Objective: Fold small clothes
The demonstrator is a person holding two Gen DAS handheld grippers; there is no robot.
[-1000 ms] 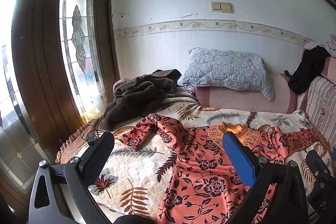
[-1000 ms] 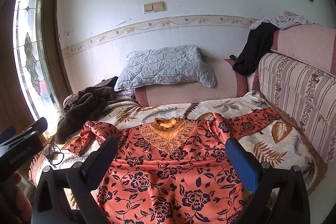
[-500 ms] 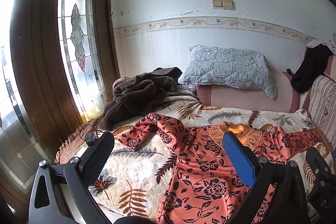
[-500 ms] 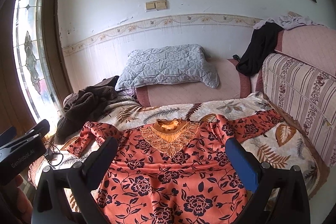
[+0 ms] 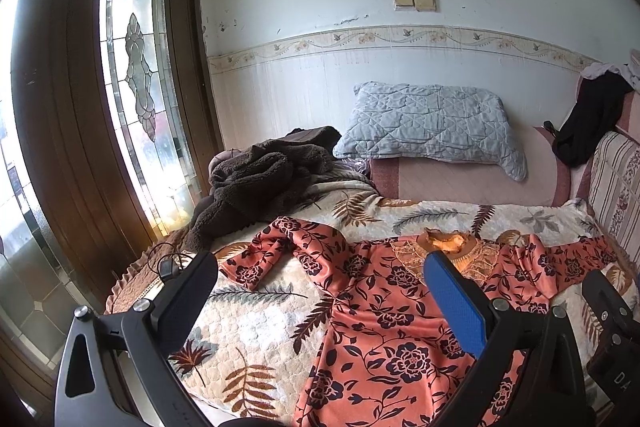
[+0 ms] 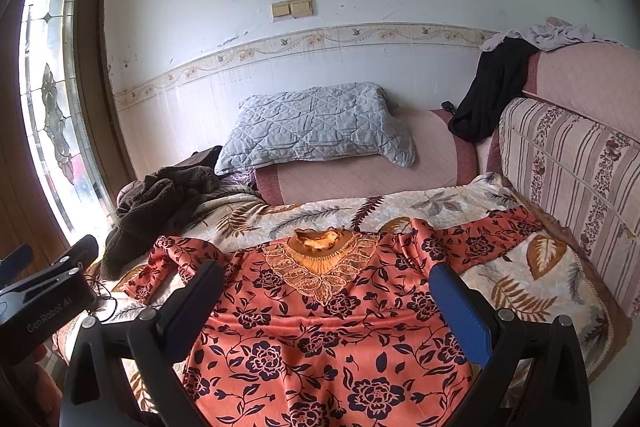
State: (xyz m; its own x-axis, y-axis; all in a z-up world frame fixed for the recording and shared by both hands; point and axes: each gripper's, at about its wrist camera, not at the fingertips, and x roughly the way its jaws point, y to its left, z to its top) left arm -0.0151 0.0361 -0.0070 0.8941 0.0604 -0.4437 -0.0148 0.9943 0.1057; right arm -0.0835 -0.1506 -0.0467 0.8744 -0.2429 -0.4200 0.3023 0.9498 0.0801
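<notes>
An orange long-sleeved top with a dark flower print [image 5: 384, 311] lies flat, front up, on the leaf-patterned bedspread [image 5: 256, 319]. It also shows in the right wrist view [image 6: 332, 323], with its lace collar [image 6: 320, 259] toward the wall and both sleeves spread out. Its left sleeve [image 5: 280, 247] is bent back on itself. My left gripper [image 5: 320, 291] is open and empty, held above the top's left side. My right gripper [image 6: 326, 301] is open and empty, held above the chest of the top. The left gripper's body shows in the right wrist view [image 6: 40, 299].
A brown fleece garment [image 5: 260, 179] lies heaped at the bed's far left corner. A grey quilted pillow [image 6: 316, 127] rests against the wall. Black clothing [image 6: 488, 95] hangs over the striped sofa back [image 6: 568, 171] on the right. A charger cable [image 5: 168, 263] lies by the glass door.
Both grippers have drifted slightly, so the top sits a little lower in view. Both stay open and empty. The top has not moved.
</notes>
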